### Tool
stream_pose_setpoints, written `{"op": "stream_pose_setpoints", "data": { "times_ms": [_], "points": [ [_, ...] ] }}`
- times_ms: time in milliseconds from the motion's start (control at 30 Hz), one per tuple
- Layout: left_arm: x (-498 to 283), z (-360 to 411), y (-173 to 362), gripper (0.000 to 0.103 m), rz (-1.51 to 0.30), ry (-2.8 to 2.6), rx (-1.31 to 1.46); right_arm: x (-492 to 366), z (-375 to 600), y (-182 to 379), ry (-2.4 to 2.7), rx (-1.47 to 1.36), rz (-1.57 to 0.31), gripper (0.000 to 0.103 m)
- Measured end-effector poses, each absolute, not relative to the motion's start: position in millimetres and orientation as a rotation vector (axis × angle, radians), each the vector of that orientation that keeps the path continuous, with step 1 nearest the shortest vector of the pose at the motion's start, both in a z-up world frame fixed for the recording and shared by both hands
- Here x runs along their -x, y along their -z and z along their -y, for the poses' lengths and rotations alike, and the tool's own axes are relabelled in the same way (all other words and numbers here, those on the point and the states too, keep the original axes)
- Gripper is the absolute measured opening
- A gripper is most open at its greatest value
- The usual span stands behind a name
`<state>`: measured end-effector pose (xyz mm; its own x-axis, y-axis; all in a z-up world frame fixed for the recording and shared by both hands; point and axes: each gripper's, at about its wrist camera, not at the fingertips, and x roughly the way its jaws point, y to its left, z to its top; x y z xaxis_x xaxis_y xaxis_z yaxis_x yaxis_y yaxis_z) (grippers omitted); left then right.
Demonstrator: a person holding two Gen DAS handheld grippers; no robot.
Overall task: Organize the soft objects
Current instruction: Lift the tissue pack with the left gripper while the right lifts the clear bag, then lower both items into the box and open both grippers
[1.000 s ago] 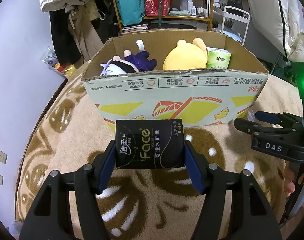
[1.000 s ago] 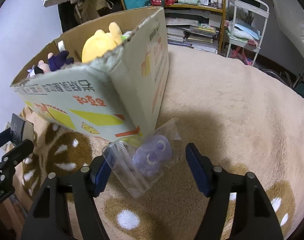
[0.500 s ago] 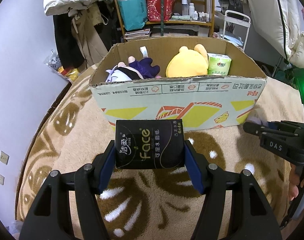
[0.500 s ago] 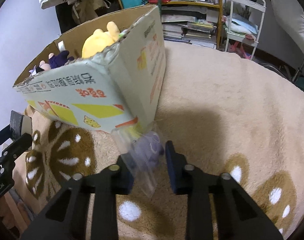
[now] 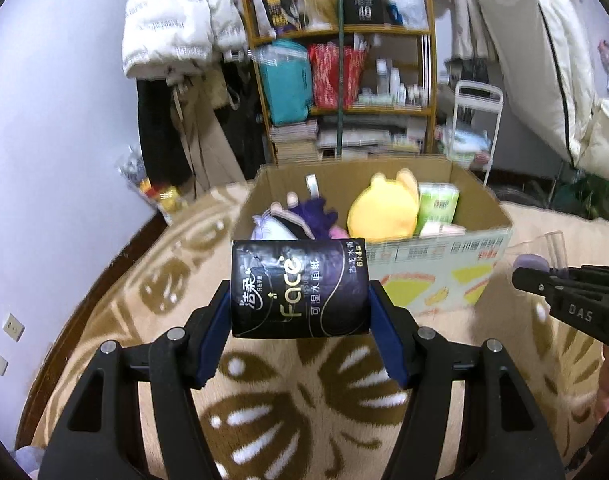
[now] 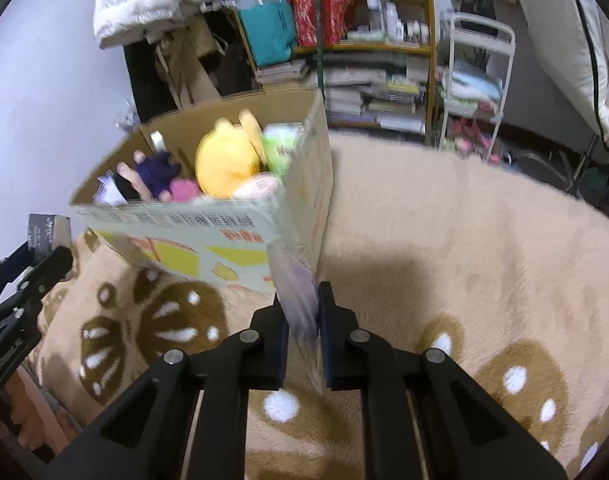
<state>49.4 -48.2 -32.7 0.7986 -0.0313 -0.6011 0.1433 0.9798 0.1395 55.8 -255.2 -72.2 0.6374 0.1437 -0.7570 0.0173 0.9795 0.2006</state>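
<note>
The open brown cardboard box (image 5: 480,204) lies just beyond both tongs: left tongs (image 5: 300,320) grip the black tissue pack (image 5: 299,288) crosswise; right tongs (image 6: 302,320) pinch the clear plastic pouch (image 6: 298,292).

The black tissue pack (image 5: 299,289) reads "Face" in large pale letters, with "TISSUE" in small print, Chinese characters beside it, and "6" among the small characters at its right edge. The right gripper (image 5: 560,276) carries "DAS" on its side. A black box (image 5: 362,8) on the shelf shows "40". The cardboard box (image 5: 444,264) bears rows of Chinese print, too blurred to read
</note>
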Motion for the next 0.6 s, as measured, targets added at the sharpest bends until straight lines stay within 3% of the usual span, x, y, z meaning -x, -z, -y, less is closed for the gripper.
{"op": "stream_pose_setpoints", "data": {
  "times_ms": [600],
  "points": [
    [-46,62,-16,0.064,-0.349,0.163,-0.223,-67,248,2,-0.119,-0.172,-0.620,0.014]
  ]
}}
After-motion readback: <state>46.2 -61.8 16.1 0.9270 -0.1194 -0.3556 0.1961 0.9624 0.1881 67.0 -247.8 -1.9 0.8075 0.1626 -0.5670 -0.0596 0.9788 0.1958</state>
